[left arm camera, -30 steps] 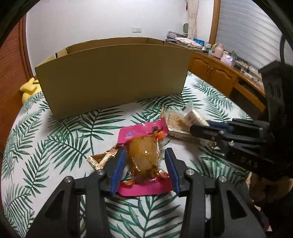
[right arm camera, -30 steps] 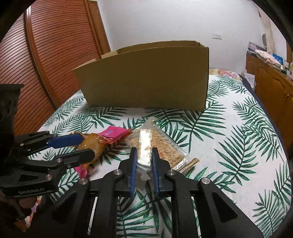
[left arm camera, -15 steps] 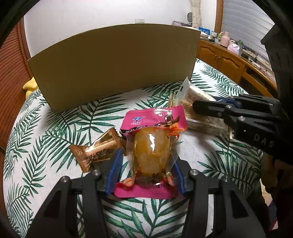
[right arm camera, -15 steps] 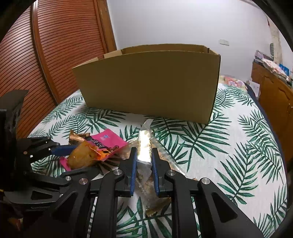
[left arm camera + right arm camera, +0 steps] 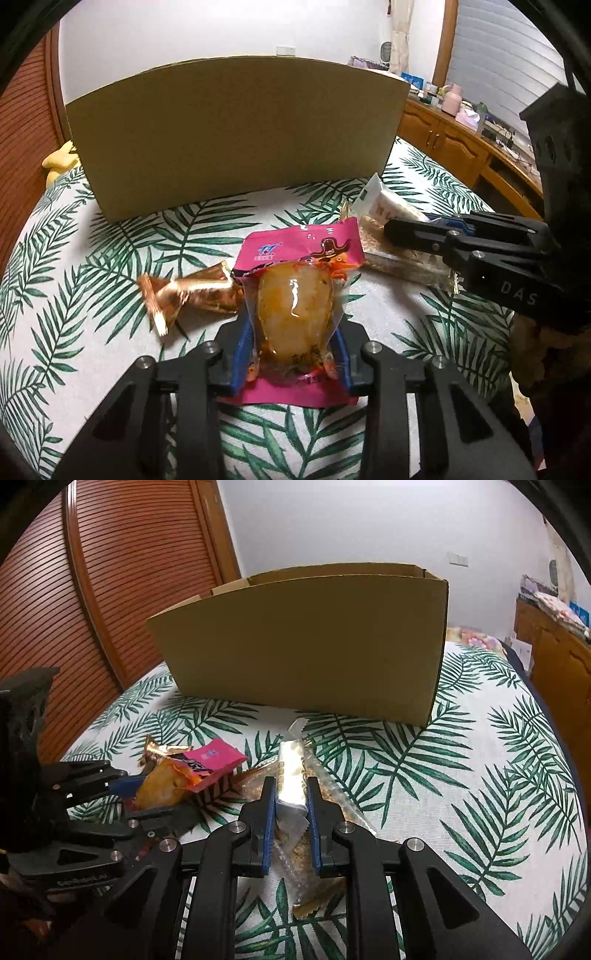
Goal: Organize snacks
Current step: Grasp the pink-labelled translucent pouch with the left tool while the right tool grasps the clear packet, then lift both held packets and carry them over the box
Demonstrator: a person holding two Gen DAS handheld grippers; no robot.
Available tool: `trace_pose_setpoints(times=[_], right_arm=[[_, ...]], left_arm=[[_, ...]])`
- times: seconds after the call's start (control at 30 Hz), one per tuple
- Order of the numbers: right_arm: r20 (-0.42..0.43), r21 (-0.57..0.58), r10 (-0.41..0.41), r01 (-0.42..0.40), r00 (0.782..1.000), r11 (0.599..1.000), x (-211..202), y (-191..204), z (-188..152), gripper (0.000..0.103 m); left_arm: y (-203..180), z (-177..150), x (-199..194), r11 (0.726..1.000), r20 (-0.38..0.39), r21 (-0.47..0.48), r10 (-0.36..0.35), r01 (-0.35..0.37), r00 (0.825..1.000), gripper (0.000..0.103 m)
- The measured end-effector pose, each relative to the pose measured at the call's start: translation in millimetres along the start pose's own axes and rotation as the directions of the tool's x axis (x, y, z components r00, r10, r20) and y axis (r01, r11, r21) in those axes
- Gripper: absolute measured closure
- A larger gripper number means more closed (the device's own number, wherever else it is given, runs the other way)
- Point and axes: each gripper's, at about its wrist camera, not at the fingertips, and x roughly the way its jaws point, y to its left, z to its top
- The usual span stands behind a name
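- Evidently none of the snacks visible here has gone into the cardboard box [image 5: 236,133] yet; its inside is hidden from both views, so what it may already hold cannot be told.
- Farthest left in front of the box, the gold foil wrapper [image 5: 192,291] lies flat on the leaf-print cloth [image 5: 74,295], gripped by nothing; it waits its turn.
- Just right of it, and still in front of the box, the pink snack pouch [image 5: 295,295] sits between the blue pads of the left gripper [image 5: 293,354], whose jaws are closing on its bulging clear middle. The pads already seem to touch the film, so the grasp looks nearly made, though the pouch does not look lifted yet.
- Further right, near the box's right corner, the right gripper [image 5: 291,819] is clamped narrow on the silver-white snack bar [image 5: 291,779].
- Under that bar lies the clear bag of crumbly snack [image 5: 321,775], resting on the cloth and not gripped.
- My judgement: the work is at an early stage. Two items are in hand for carrying to the box, two more lie loose, and every drop remains to be done.
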Motion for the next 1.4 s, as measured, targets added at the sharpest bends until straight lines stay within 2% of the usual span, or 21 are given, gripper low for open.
trace_pose_setpoints(times=[0.47,0.97,1.4], right_arm=[[0.004,-0.006,-0.013,0.013,1.0,1.0,2,3,-1,0.09],[0.031,0.004,-0.015,0.015,0.999,1.0,-4,1,-4,0.09],[0.107,-0.009,-0.034,0.035,0.994,0.999,-15,4,-6,0.09]], left_arm=[[12,4,-39,0.999,0.107,-0.025,0.026,-0.023,0.994,0.067],[26,14,-60,0.996,0.184,-0.065,0.07,-0.059,0.98,0.067],[39,18,-66,0.994,0.225,-0.086,0.081,-0.063,0.971,0.067]])
